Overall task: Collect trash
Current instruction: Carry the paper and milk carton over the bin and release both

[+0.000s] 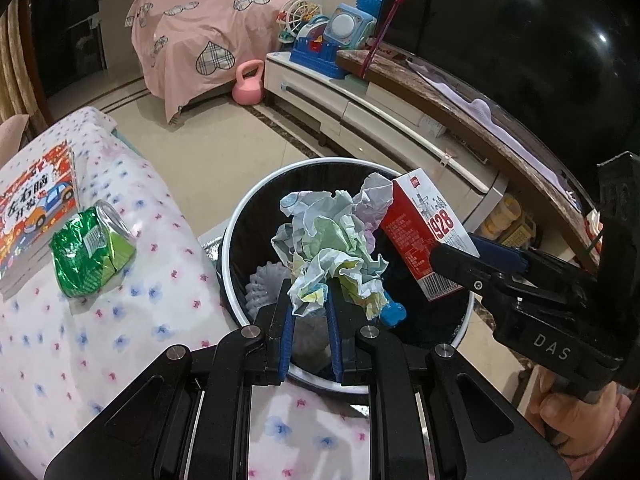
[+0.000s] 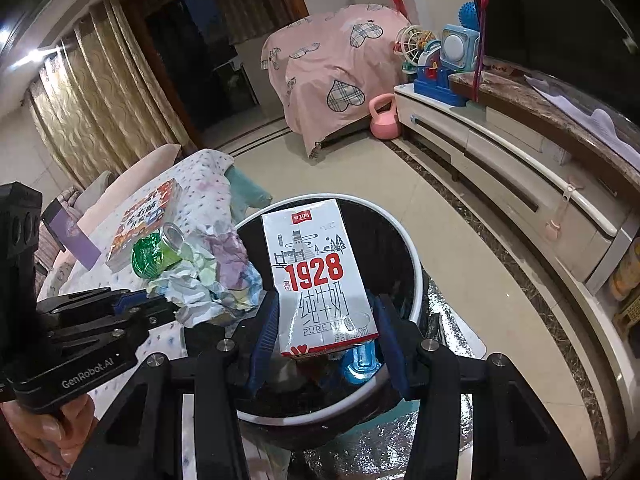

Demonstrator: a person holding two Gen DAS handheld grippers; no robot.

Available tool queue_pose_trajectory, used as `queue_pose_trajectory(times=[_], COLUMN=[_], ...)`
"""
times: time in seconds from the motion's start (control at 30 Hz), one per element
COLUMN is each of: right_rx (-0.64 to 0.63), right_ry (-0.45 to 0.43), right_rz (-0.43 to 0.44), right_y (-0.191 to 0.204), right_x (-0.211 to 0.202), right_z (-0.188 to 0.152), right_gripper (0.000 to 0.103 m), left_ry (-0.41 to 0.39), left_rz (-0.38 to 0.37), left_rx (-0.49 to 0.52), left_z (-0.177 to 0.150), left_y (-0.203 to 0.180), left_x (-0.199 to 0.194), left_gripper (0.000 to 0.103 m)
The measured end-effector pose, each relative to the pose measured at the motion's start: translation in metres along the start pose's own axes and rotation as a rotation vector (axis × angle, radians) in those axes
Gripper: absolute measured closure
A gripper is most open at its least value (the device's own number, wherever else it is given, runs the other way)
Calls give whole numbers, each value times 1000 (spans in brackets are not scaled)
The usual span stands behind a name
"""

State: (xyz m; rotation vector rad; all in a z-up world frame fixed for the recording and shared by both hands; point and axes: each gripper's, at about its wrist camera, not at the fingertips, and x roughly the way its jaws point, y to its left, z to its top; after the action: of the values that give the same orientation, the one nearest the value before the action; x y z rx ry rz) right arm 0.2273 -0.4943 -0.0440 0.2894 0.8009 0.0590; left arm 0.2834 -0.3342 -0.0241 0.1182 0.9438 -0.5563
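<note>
Both loads hang over the black trash bin (image 1: 240, 216) for a straight drop: left gripper (image 1: 310, 304) clamps crumpled paper (image 1: 332, 248), right gripper (image 2: 324, 328) clamps the 1928 milk carton (image 2: 320, 276); green can (image 1: 92, 250) waits left on the bedspread (image 1: 120, 340).

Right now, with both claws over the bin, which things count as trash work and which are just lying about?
Job:
- crumpled paper, in the left claw
- milk carton, in the right claw
- bin below both
- crushed green can, on the floral cover, likely next

Lying about:
- picture book
- pink kettlebell
- toys on the cabinet
</note>
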Motion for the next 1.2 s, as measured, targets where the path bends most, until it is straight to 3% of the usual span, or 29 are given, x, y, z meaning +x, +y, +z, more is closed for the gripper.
queue_pose_trajectory(times=[0.53, 0.83, 0.93, 1.0, 1.13, 1.2], right_rx=[3, -9, -13, -9, 9, 25], right_ry=[51, 67, 72, 70, 55, 43], right_rz=[-20, -32, -33, -26, -19, -5], right_y=[-6, -4, -3, -4, -6, -7], right_x=[17, 19, 19, 19, 13, 8], right_z=[0, 1, 1, 2, 2, 1], right_gripper=[55, 54, 54, 53, 53, 45], left_ry=[33, 29, 25, 18, 2, -3], left_rz=[1, 12, 13, 22, 23, 31], left_rx=[-5, -3, -5, -12, -31, -34], left_z=[3, 2, 3, 2, 0, -2], left_y=[2, 2, 3, 6, 12, 14], left_x=[10, 8, 5, 2, -8, -12], left_gripper=[88, 81, 68, 52, 45, 39])
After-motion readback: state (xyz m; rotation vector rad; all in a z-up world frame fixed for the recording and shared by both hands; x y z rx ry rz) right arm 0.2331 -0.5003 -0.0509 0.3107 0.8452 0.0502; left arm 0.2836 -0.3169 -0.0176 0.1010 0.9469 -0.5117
